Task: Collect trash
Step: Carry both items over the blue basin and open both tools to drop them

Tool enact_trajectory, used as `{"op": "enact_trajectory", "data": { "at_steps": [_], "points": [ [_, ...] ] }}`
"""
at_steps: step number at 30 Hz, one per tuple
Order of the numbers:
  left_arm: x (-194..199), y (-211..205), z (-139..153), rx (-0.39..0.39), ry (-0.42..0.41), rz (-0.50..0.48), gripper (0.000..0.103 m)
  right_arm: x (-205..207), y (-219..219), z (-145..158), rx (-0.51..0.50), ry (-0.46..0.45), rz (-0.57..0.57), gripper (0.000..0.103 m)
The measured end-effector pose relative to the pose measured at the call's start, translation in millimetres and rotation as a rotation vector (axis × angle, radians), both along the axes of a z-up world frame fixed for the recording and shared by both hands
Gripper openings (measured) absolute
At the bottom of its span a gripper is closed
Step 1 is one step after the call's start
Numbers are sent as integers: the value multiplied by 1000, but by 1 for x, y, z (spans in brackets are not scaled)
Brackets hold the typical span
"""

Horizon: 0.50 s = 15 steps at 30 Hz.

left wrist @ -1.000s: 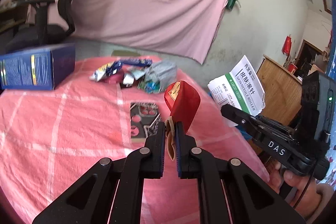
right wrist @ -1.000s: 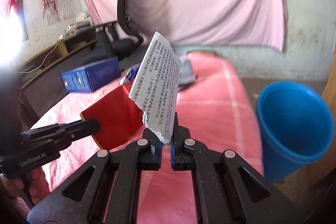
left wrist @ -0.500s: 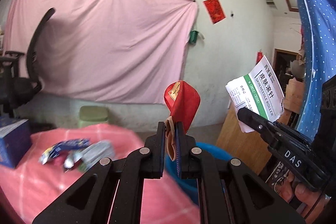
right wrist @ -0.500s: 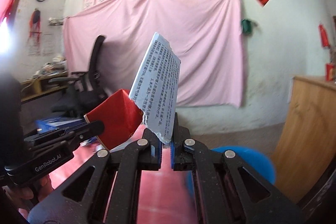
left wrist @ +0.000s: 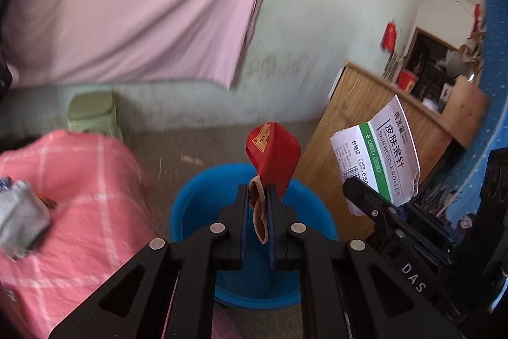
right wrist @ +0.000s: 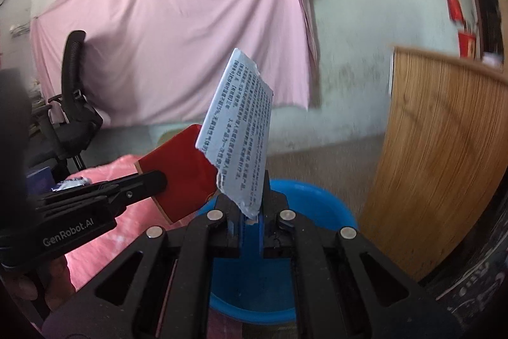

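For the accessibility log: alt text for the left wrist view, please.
The left tongs are shut on a red wrapper above a blue bucket. At right, the right tongs grip a torn white box; a pink-covered table lies left.
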<state>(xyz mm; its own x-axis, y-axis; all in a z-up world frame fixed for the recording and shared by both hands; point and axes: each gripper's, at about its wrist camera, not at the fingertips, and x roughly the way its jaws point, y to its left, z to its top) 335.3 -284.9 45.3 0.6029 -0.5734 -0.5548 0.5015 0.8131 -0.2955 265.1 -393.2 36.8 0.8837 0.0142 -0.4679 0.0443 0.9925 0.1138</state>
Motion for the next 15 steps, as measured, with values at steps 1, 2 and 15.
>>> {"op": "enact_trajectory", "data": {
  "at_steps": [1, 2, 15],
  "points": [
    [6, -4, -8, 15, 27, 5, 9, 5, -4, -7, 13, 28, -2, 32],
    [14, -8, -16, 36, 58, 11, 9, 9, -6, -14, 27, 53, -2, 33],
    [44, -7, -81, 128, 266, 40, 17, 56, -31, -85, 135, 264, -21, 49]
  ]
}}
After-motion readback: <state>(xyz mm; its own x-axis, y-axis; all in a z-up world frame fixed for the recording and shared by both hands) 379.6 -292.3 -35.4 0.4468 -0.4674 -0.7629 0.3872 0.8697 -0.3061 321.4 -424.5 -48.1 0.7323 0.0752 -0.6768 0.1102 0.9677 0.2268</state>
